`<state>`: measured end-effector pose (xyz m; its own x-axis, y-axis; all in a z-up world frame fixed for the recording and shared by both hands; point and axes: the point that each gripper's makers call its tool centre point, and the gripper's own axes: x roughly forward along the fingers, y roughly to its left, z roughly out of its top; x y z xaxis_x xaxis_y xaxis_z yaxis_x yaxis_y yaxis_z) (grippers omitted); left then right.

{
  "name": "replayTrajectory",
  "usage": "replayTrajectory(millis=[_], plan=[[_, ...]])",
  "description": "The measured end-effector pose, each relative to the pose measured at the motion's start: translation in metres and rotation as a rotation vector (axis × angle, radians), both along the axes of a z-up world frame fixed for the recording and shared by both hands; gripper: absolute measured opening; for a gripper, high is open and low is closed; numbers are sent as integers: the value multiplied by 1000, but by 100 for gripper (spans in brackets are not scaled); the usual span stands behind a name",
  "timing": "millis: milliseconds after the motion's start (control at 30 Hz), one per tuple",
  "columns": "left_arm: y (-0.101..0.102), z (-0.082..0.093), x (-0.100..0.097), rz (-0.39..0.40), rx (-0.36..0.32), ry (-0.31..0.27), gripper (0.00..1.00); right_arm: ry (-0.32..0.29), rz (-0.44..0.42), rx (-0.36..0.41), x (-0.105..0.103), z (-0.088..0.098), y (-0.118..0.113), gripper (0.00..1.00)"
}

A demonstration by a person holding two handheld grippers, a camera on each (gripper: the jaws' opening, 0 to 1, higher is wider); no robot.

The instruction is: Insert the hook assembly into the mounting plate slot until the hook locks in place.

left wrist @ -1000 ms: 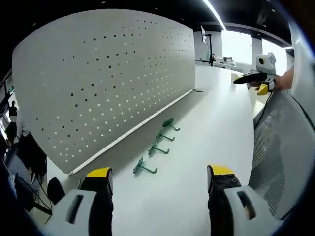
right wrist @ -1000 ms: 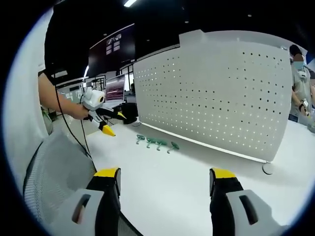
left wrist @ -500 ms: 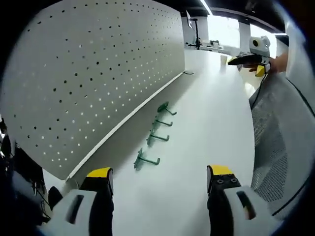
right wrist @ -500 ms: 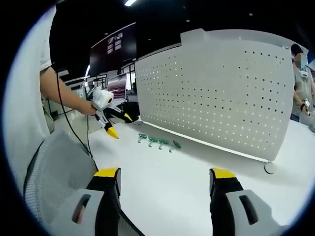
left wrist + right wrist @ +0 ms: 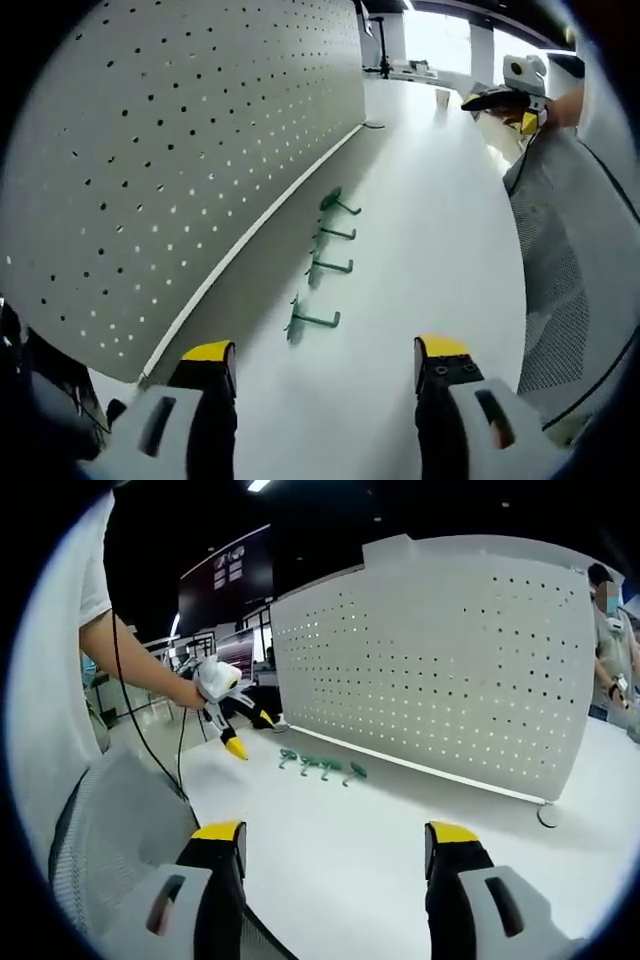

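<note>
A broad white table [image 5: 440, 230] carries everything, and the landmark on it is the tall white perforated metal panel [image 5: 170, 150], which stands upright along the table's far edge on a thin base rail with a small round foot at one end; in the right gripper view the same panel [image 5: 450, 670] rises behind the bare tabletop [image 5: 340, 840]. A grey mesh chair back [image 5: 110, 850] sits at the table's near edge, away from the panel, beside a person in a white shirt. Near the foot of the panel, four small green metal hooks [image 5: 322, 262] lie flat on the table in a row that runs parallel to the rail, each apart from its neighbours and none touching the panel; the right gripper view shows the same row of hooks [image 5: 322, 768] just in front of the rail. The left gripper [image 5: 325, 350], grey with yellow-tipped jaws, is held over the table short of the nearest hook, its jaws spread wide with nothing between them; in the right gripper view it is above the table beside the end of the hook row. The right gripper [image 5: 335, 832] is held farther from the panel, over bare table, its yellow-tipped jaws likewise spread wide and empty.
</note>
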<state>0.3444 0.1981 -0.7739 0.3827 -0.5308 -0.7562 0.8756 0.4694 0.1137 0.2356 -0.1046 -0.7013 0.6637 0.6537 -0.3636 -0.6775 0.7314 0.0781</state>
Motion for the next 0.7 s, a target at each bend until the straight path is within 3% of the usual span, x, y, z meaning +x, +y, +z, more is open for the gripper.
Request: replayTrajectory(millis=[700], plan=[[-3, -26, 17, -158, 146, 111, 73, 17, 11, -16, -2, -4, 1, 69]])
